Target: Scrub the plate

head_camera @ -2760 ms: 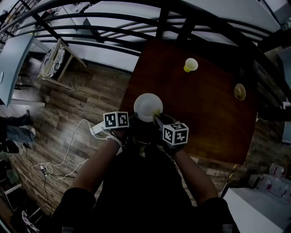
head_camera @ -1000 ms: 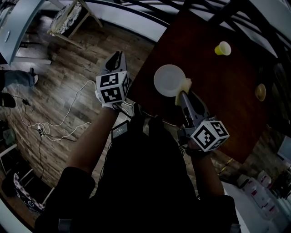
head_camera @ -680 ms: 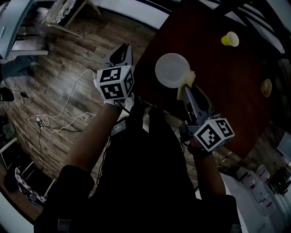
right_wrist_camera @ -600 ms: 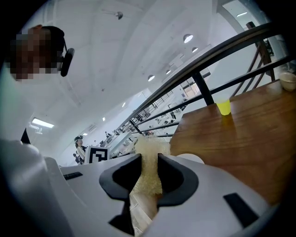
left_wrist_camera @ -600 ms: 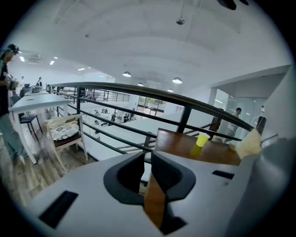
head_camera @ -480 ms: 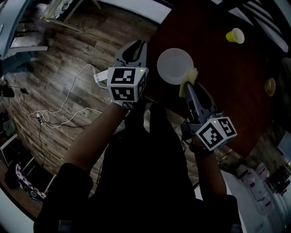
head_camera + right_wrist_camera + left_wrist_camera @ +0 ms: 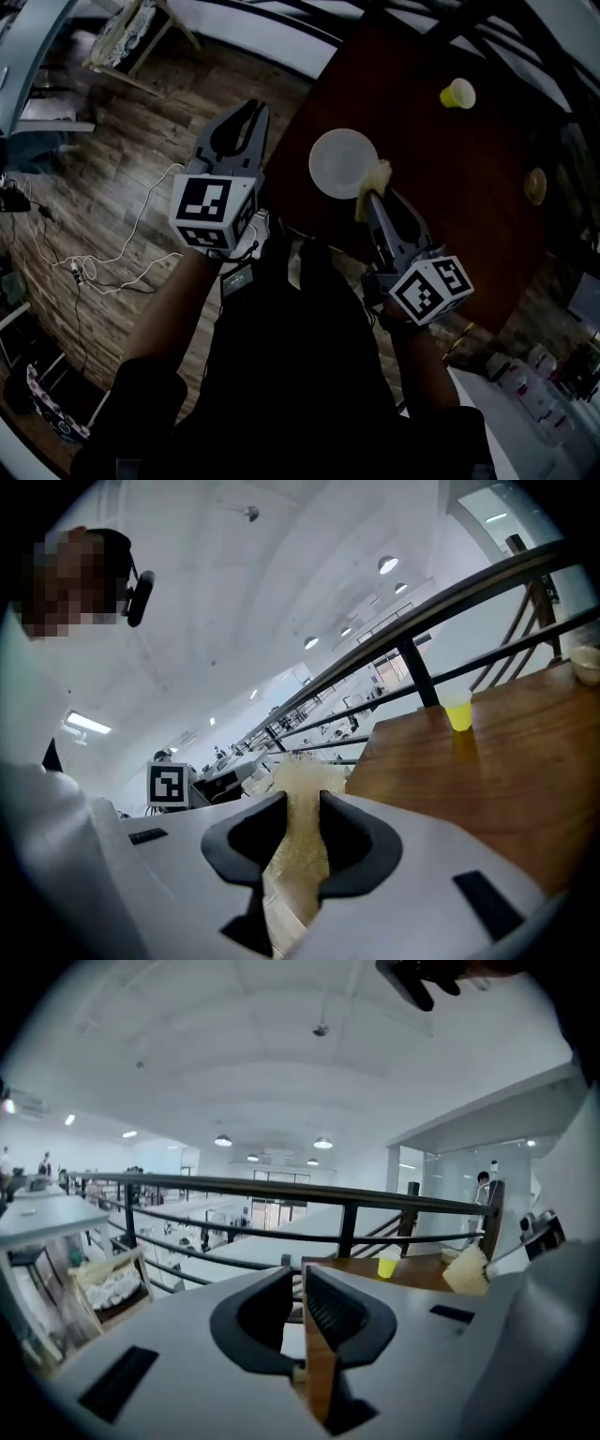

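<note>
Most of the head view is wood-plank floor (image 7: 103, 206), with a white cable (image 7: 141, 225) trailing across it. Next in size is the dark wooden table (image 7: 441, 197), which fills the upper right. A black railing (image 7: 281, 1188) runs behind the table.

The left gripper (image 7: 253, 109) is held over the floor, just off the table's left edge and well apart from the plate. In the left gripper view its jaws (image 7: 297, 1286) are drawn together to a thin slit with nothing clamped in them. Only a strip of table wood shows through the slit.

The right gripper (image 7: 371, 199) reaches over the near edge of the table toward the plate. In the right gripper view its jaws (image 7: 305, 808) are clenched on a pale yellow sponge (image 7: 298, 841), whose frayed end sticks out past the tips.

The white plate (image 7: 337, 161) lies flat on the table near its left side, right in front of the right gripper's tips. The sponge (image 7: 376, 174) lies against the plate's rim on the right, on the side nearer the person. Whether it presses down on the rim cannot be told. The plate sits to the right of the left gripper, with the table edge between them.

A yellow cup (image 7: 457, 93) stands upright farther back on the table, apart from the plate. A small tan dish (image 7: 535, 186) sits near the table's right edge.
</note>
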